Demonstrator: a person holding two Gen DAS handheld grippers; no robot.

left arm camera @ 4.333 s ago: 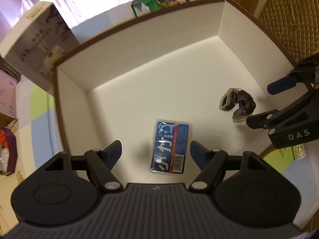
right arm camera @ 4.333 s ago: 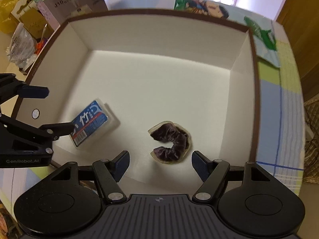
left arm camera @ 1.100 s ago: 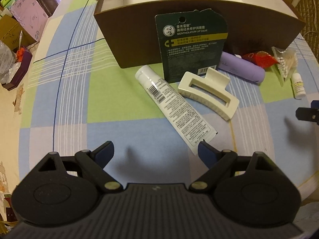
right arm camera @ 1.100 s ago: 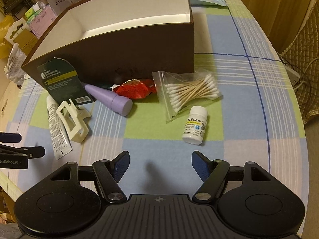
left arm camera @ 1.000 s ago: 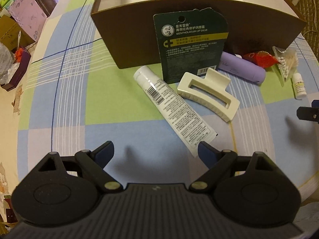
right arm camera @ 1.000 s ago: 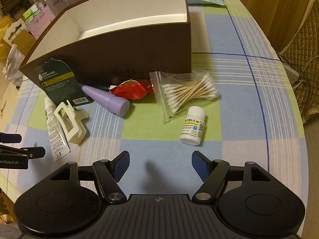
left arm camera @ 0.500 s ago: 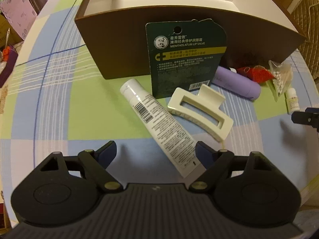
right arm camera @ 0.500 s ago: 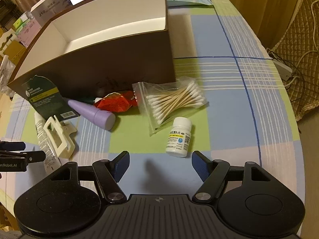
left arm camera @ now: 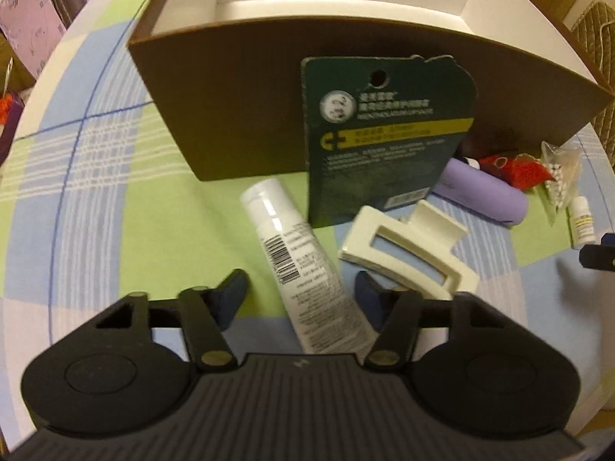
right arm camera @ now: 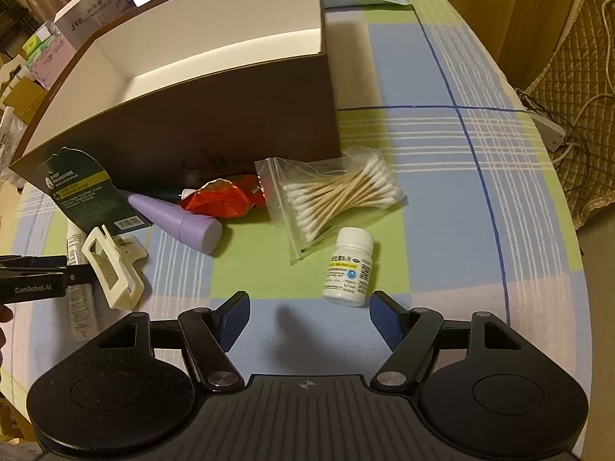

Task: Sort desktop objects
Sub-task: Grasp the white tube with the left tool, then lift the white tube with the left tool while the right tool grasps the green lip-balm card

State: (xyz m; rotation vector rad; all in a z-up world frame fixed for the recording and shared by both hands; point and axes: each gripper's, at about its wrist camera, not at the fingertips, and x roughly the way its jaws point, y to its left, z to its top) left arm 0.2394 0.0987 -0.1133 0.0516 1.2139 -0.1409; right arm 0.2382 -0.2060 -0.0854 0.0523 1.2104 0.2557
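A brown cardboard box (left arm camera: 238,88) with a white inside stands at the back, also in the right wrist view (right arm camera: 215,115). My left gripper (left arm camera: 303,299) is open, its fingers on either side of the lower end of a white tube (left arm camera: 303,272), not touching it. A cream hair claw (left arm camera: 407,246) lies just right of the tube. A dark green card pack (left arm camera: 388,142) leans on the box. My right gripper (right arm camera: 307,317) is open just in front of a small white pill bottle (right arm camera: 348,267).
A lilac bottle (right arm camera: 180,221), a red wrapper (right arm camera: 221,196) and a bag of cotton swabs (right arm camera: 338,196) lie by the box front. The checked tablecloth (right arm camera: 461,176) stretches to the right. Boxes (right arm camera: 92,11) stand behind the brown box. The left gripper shows at the left edge (right arm camera: 34,276).
Both grippers have moved forward and down toward the table. The tube now lies between my left fingers, and the pill bottle is closer to my right gripper.
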